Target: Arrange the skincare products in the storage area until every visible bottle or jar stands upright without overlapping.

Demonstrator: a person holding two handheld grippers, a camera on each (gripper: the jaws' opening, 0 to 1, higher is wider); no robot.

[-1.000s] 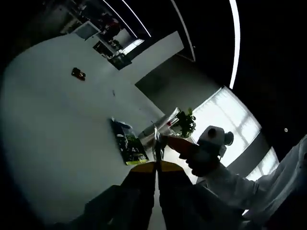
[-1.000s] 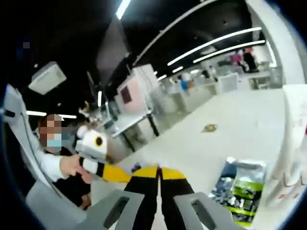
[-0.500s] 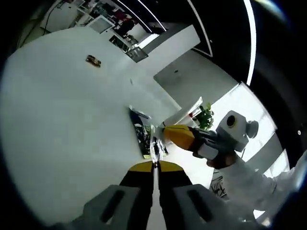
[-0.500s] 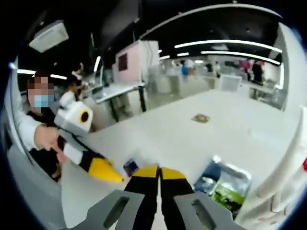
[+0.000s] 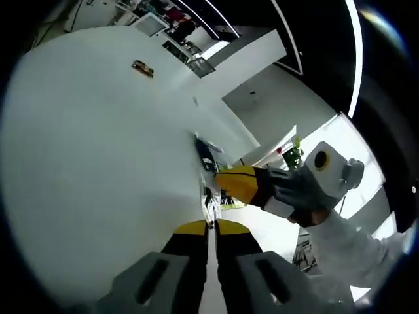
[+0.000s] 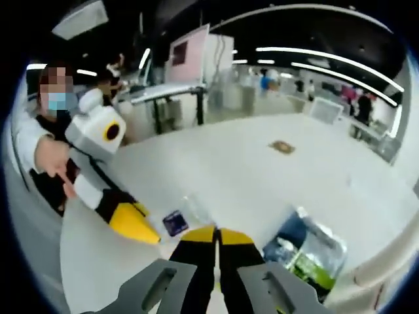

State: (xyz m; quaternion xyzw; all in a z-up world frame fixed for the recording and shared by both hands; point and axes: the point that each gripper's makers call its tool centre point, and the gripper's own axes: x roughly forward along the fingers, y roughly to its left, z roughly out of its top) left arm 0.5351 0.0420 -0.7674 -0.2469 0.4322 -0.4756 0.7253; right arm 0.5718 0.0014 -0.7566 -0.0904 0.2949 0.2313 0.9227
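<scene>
Both grippers are pressed shut on nothing: the left gripper point(image 5: 211, 227) and right gripper point(image 6: 217, 231) hover over the white table point(image 6: 222, 163). A green-printed packet point(image 6: 308, 252) lies on the table just right of the right gripper; a small dark sachet point(image 6: 175, 222) just left.

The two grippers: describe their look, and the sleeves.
Each gripper has black jaws with yellow bands over grey plastic mounts, as on the left gripper and right gripper. The handle is white and black. The person's sleeve is white.
</scene>
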